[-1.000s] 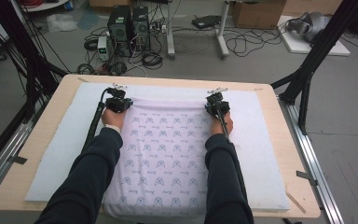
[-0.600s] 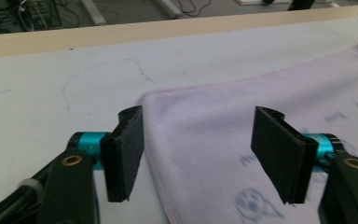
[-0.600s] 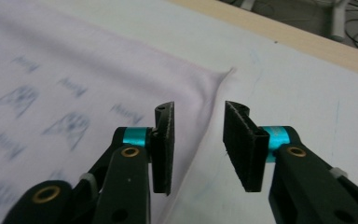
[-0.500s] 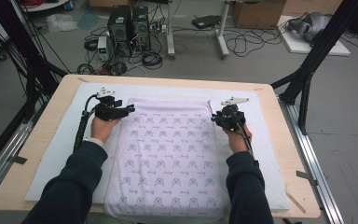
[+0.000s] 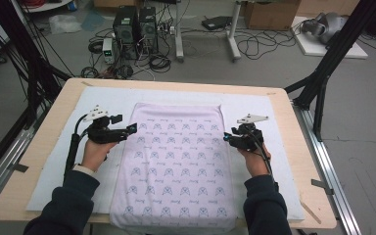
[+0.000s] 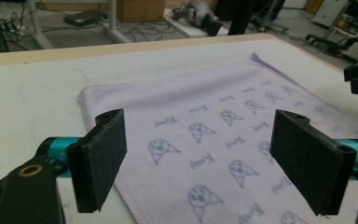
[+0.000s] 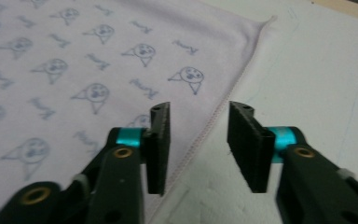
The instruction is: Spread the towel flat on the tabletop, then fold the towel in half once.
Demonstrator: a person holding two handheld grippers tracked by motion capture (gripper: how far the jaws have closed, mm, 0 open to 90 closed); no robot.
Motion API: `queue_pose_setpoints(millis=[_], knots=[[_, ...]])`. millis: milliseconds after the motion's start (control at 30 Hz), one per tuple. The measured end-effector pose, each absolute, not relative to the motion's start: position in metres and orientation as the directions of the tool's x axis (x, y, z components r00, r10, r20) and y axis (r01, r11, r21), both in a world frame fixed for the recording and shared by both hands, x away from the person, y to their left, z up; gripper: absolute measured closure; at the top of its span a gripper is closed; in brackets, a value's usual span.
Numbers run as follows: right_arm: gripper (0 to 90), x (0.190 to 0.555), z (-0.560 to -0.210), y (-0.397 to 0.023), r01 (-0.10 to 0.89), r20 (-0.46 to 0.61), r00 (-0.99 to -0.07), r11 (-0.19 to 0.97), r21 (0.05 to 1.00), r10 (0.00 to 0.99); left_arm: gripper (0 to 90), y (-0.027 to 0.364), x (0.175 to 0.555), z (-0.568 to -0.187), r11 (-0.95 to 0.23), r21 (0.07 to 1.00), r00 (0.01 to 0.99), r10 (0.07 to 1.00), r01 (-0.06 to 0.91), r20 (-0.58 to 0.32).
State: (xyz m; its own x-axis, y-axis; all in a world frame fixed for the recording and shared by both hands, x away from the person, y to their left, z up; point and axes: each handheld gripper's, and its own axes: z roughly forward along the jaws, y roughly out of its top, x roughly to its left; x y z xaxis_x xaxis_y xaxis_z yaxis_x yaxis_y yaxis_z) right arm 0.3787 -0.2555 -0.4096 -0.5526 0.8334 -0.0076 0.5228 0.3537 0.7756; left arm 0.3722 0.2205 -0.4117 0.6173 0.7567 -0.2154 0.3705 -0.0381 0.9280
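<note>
A pale lilac cloth printed with small blue figures (image 5: 176,161) lies flat along the middle of a white mat (image 5: 259,107) on the wooden table (image 5: 293,147). The left gripper (image 5: 133,129) hovers at its left edge, the right gripper (image 5: 226,139) at its right; both jaws have just been opening and stand apart, holding nothing.

Bare white mat (image 5: 254,105) borders the patterned cloth (image 5: 176,161) on the far, left and right sides; nothing stands on either.
</note>
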Motion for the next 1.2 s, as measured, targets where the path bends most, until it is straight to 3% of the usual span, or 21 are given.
queue_pose_setpoints(millis=[167,267,667,1200], knots=[[18.8,0.344,-0.399,-0.259,0.457,-0.005,-0.540,0.298,0.838,0.842,18.4,0.230,0.352,-0.413,-0.015,0.949,0.649,0.733,0.315,-0.204],[11.8,0.323,-0.400,-0.265,0.429,0.010,-0.529,0.257,0.866,0.848,18.4,0.233,0.347,-0.414,-0.028,0.963,0.673,0.720,0.269,-0.167],[11.3,0.318,-0.409,-0.272,0.436,-0.016,-0.548,0.302,0.848,0.836,17.9,0.232,0.339,-0.416,-0.064,0.942,0.632,0.757,0.328,-0.168],[11.2,0.318,-0.408,-0.273,0.439,0.004,-0.534,0.274,0.856,0.846,18.2,0.232,0.341,-0.419,-0.050,0.931,0.605,0.772,0.363,-0.194]])
